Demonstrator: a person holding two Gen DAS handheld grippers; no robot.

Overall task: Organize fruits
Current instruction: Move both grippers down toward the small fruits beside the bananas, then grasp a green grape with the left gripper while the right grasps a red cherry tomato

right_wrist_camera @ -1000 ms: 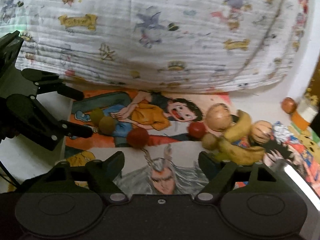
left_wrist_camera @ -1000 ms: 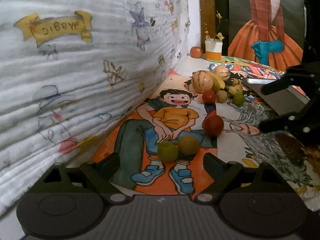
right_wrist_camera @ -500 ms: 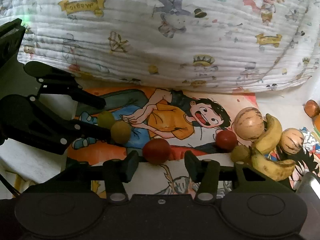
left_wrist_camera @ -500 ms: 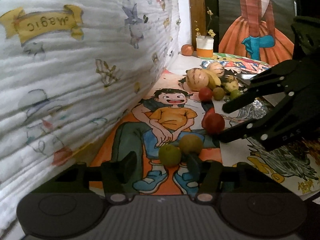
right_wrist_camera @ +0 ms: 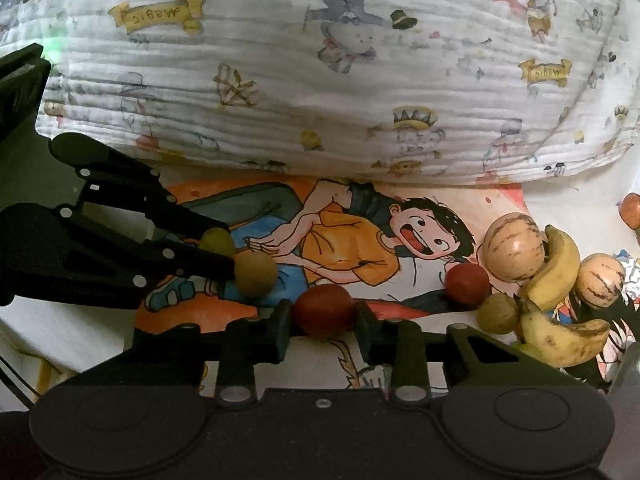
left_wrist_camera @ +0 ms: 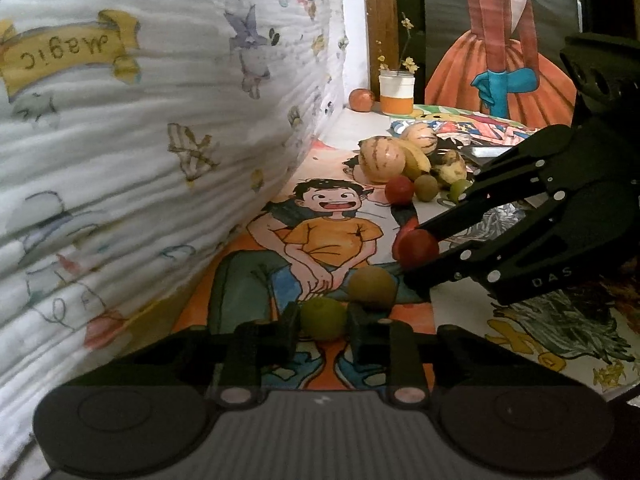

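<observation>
- Left wrist view: the left claw (left_wrist_camera: pixel 322 322) is clamped on a green fruit (left_wrist_camera: pixel 322 317), both pads against its sides, low on the cartoon poster (left_wrist_camera: pixel 332 240) that covers the counter (left_wrist_camera: pixel 360 128). Just beyond lies a brownish-yellow fruit (left_wrist_camera: pixel 372 286), touching or nearly touching the green one.
- Same view: the right claw (left_wrist_camera: pixel 412 250) comes in from the right, its jaws closing around a red fruit (left_wrist_camera: pixel 416 245).
- Step, as I judge it: both pieces are being gripped, neither lifted yet. The next move calls for a straight lift that does not nudge the brownish-yellow neighbour, then a carry to wherever like goes with like; no container is clearly visible.
- Right wrist view: the red fruit sits between the right claw's pads, which look pressed on it. The left claw appears at the left, tips at the green fruit.
- Count in this view: two red fruits, counting the second red fruit (right_wrist_camera: pixel 467 283); two striped melons (right_wrist_camera: pixel 513 247); two bananas (right_wrist_camera: pixel 558 268); two brownish round ones; one green in the left claw, perhaps another half hidden under the bananas; one orange-red fruit (right_wrist_camera: pixel 632 210) at the far right edge.
- A quilted pillow (right_wrist_camera: pixel 320 80) backs the whole row.
</observation>
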